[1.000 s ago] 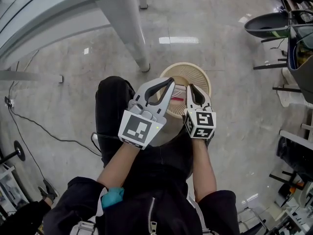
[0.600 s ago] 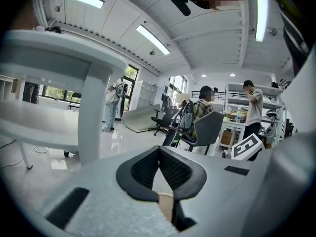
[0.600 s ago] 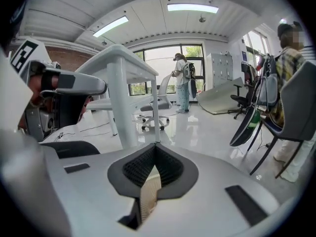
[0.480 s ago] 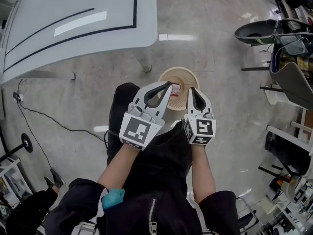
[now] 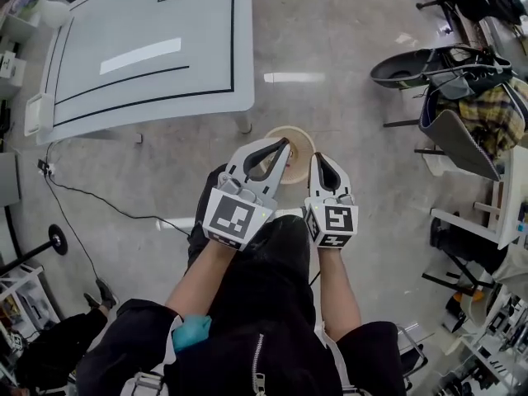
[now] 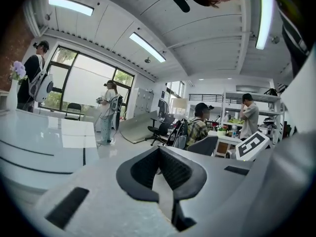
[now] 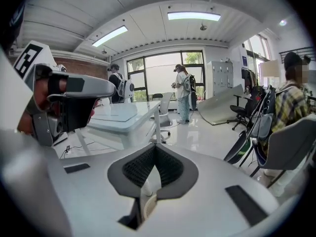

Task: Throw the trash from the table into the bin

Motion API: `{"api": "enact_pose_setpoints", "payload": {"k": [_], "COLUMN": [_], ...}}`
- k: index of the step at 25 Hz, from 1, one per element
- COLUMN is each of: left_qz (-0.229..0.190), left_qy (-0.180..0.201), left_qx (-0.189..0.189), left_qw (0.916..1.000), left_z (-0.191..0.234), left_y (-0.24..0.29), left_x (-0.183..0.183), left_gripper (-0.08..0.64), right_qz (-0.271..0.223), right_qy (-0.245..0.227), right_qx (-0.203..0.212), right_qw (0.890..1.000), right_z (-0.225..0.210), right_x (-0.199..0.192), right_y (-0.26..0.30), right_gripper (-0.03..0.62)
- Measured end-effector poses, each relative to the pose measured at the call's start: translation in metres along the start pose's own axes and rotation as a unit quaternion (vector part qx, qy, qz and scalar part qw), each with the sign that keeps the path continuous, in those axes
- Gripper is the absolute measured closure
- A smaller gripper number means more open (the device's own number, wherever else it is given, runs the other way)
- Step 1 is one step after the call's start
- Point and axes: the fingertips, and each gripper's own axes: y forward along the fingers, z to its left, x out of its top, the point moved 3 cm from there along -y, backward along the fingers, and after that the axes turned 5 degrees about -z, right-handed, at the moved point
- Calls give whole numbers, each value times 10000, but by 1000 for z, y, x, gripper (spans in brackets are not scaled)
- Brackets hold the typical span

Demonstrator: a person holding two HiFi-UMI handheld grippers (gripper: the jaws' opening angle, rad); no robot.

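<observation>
Both grippers are held side by side in front of my chest, high above the floor. My left gripper is shut with nothing between its pads, and the left gripper view shows its tips meeting on empty air. My right gripper is likewise shut and empty, its tips together. Far below them on the floor stands the round beige slatted bin, partly hidden behind the jaws. A sliver of it shows under the right jaws. The white table with black lines lies at the upper left.
Office chairs and a draped check garment crowd the right side. A black cable runs across the grey floor at the left. Shelving stands at the lower left and lower right. Several people stand or sit around the room.
Both grippers and my head have risen. The bin now looks smaller and farther below. More of the white table top has come into view at the upper left.
</observation>
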Motion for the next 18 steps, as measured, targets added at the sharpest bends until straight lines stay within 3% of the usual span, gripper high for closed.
{"api": "enact_pose_setpoints", "payload": {"k": [8, 18], "left_qz": [42, -144], "left_qy": [70, 357], "left_qx": [-98, -228], "left_qw": [9999, 9990], "left_z": [-51, -116], "left_y": [-17, -57], "left_x": [92, 152], "left_gripper": [552, 552], "right_qz": [-353, -814], "right_qy": [16, 206], "right_qx": [5, -87], "right_qw": [9994, 9964], "right_z": [10, 30], "right_x": [102, 159], "right_y": [-75, -176], "right_gripper": [583, 583]}}
